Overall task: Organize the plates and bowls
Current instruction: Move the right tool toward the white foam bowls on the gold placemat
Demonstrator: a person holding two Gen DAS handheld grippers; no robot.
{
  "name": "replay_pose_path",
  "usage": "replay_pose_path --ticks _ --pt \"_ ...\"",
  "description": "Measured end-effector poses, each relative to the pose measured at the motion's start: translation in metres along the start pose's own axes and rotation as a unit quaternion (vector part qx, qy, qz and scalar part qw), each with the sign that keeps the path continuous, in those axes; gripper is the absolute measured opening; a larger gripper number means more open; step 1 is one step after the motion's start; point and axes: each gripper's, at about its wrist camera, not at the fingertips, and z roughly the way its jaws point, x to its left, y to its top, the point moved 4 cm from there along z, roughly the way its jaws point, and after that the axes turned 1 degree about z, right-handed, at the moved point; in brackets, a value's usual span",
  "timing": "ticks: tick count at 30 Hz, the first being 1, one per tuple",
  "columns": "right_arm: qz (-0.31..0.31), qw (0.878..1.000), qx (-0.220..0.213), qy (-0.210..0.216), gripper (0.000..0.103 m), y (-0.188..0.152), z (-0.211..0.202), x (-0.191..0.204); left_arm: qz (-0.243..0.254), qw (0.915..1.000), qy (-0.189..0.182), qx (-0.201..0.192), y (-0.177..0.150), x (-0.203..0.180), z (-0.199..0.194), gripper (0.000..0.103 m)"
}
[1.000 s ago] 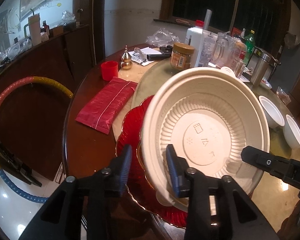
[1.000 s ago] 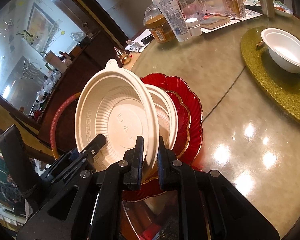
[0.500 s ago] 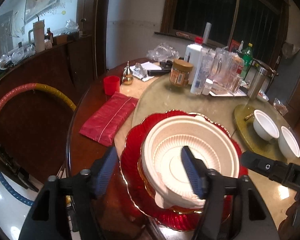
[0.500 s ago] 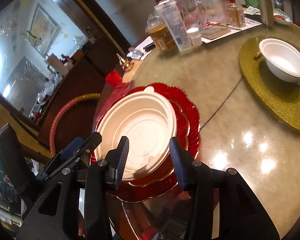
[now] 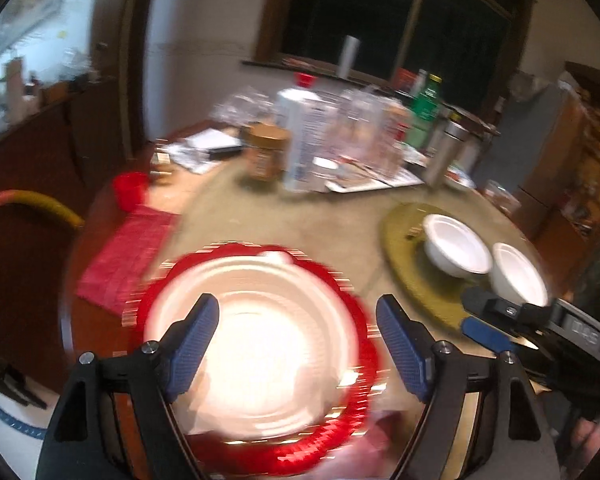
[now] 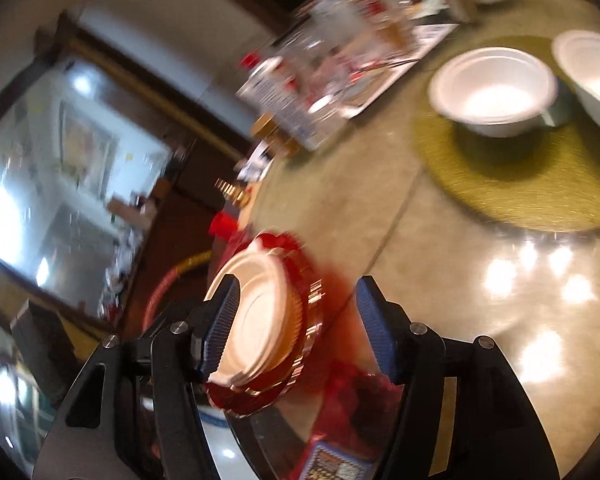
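Note:
A cream ribbed bowl [image 5: 256, 344] lies flat on the stacked red scalloped plates [image 5: 332, 432] at the near edge of the round table. My left gripper [image 5: 296, 312] hovers over it with its jaws opening, and the pads touch nothing. My right gripper [image 6: 296, 286] is also opening, drawn back from the cream bowl [image 6: 260, 316] and the red plates [image 6: 306, 320], with nothing pressed between its pads. The right gripper [image 5: 488, 320] also shows at the right of the left wrist view. Two white bowls [image 5: 456, 248] [image 5: 516, 276] stand on a green-gold mat [image 5: 404, 256]. Both views are blurred.
Bottles, a jar [image 5: 266, 152] and glassware crowd the far side of the table. A red cup [image 5: 130, 190] and a red packet [image 5: 128, 256] lie left of the plates. A coloured hoop [image 5: 40, 200] leans against the cabinet. A red bag [image 6: 352, 400] lies by the near edge.
Both grippers let go of the cream bowl, which dropped from tilted to flat on the red plates. Both sets of jaws widened and the grippers pulled back from it.

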Motion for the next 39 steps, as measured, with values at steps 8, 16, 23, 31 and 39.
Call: replay_pose_path --ticks 8,16,23,31,39 --pt "0.146 0.987 -0.059 0.012 0.061 0.051 -0.04 -0.086 0.014 0.9978 -0.048 0.043 0.02 -0.074 0.05 0.081" --pt "0.193 0.977 -0.089 0.002 0.061 0.09 -0.049 -0.122 -0.035 0.9939 -0.043 0.095 0.032 -0.114 0.13 0.081" --pt "0.196 0.976 -0.096 -0.02 0.061 0.119 -0.038 -0.141 -0.058 0.9923 -0.027 0.105 0.035 -0.134 0.174 0.081" --pt "0.191 0.977 -0.074 -0.052 0.061 0.129 -0.013 -0.162 -0.047 0.9938 -0.019 0.099 0.039 -0.148 0.203 0.081" --pt "0.178 0.98 -0.057 -0.074 0.038 0.126 0.0 -0.168 -0.031 0.9938 -0.013 0.106 0.03 -0.153 0.222 0.077"
